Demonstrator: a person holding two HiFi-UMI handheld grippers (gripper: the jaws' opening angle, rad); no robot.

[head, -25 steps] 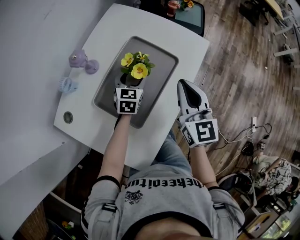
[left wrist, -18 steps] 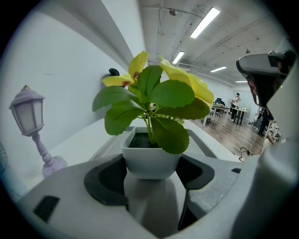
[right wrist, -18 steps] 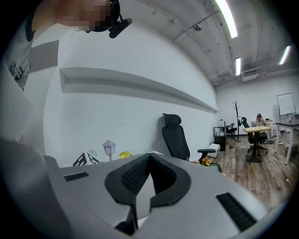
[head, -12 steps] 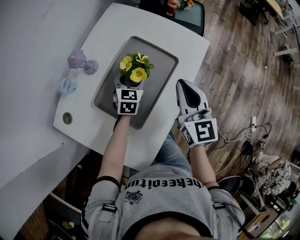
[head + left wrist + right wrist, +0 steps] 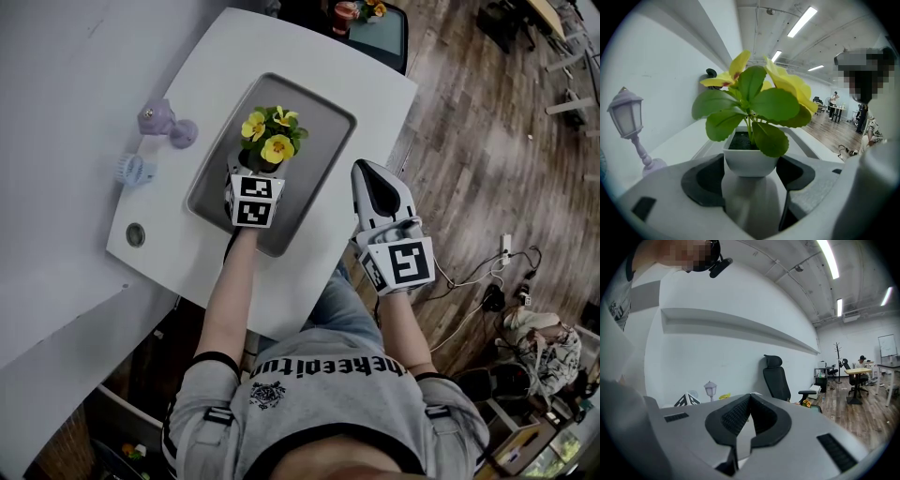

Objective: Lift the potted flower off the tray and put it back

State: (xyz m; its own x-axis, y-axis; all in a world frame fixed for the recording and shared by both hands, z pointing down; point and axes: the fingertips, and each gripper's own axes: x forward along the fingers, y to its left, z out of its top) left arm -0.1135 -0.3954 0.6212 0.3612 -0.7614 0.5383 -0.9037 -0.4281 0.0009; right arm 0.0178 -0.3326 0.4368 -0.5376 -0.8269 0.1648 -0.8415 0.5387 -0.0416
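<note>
The potted flower (image 5: 269, 134), yellow blooms and green leaves in a small white pot (image 5: 750, 161), is over the middle of the grey metal tray (image 5: 323, 112). My left gripper (image 5: 257, 167) reaches in from the near side. Its jaws sit tight against both sides of the pot, shut on it. The jaws hide the pot's base, so I cannot tell whether it touches the tray. My right gripper (image 5: 365, 170) hovers by the table's right edge, apart from the tray, its jaws shut on nothing (image 5: 750, 398).
A purple toy lantern (image 5: 161, 120) and a small pale blue object (image 5: 134, 170) stand left of the tray on the white table (image 5: 309, 56). A round cable hole (image 5: 137, 234) lies near the front left corner. A black chair (image 5: 380, 28) stands beyond the far edge.
The left gripper and the flower pot have shifted very slightly to the left over the tray. The right gripper has stayed where it was.
</note>
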